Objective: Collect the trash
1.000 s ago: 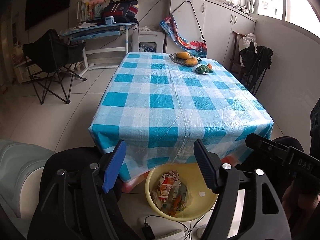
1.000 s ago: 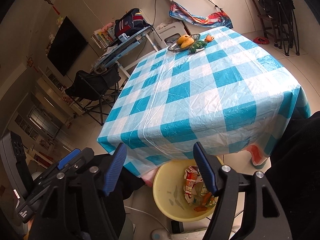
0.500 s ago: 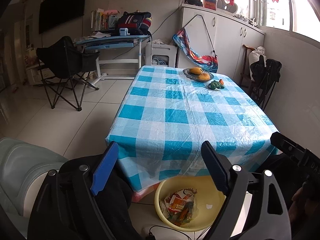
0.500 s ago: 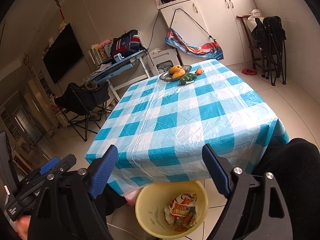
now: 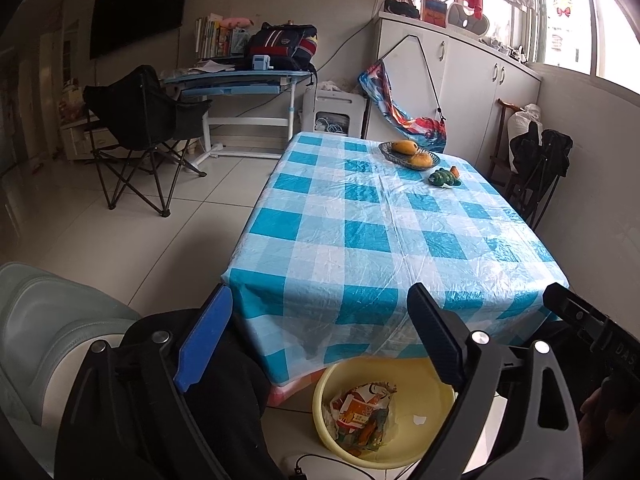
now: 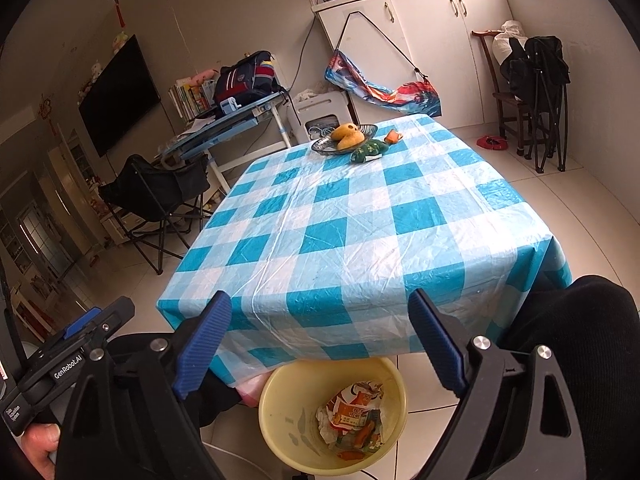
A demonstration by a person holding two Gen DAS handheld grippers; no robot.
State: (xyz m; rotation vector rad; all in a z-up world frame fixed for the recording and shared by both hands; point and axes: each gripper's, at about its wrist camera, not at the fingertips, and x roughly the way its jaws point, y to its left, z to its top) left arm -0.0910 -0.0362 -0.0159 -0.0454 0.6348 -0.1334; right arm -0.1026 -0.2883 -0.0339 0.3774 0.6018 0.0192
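Observation:
A yellow bin [image 5: 430,432] stands on the floor under the near edge of the table, also in the right wrist view [image 6: 276,408]. Crumpled orange and white wrappers [image 5: 362,416] lie in it, seen too in the right wrist view [image 6: 352,418]. My left gripper [image 5: 320,338] is open and empty, held above and in front of the bin. My right gripper [image 6: 320,338] is open and empty at the same height. The table [image 5: 360,232] has a blue and white checked cloth.
A dish of yellow fruit [image 5: 408,154] and a green toy [image 5: 442,178] sit at the table's far end. A black folding chair [image 5: 140,120] and a blue desk [image 5: 236,80] stand left. White cabinets [image 5: 460,80] line the back. Folded black chairs [image 6: 536,92] stand right.
Both grippers have pulled back and tilted up from the table's edge. Both jaws have opened wider. The bin now sits lower in both views.

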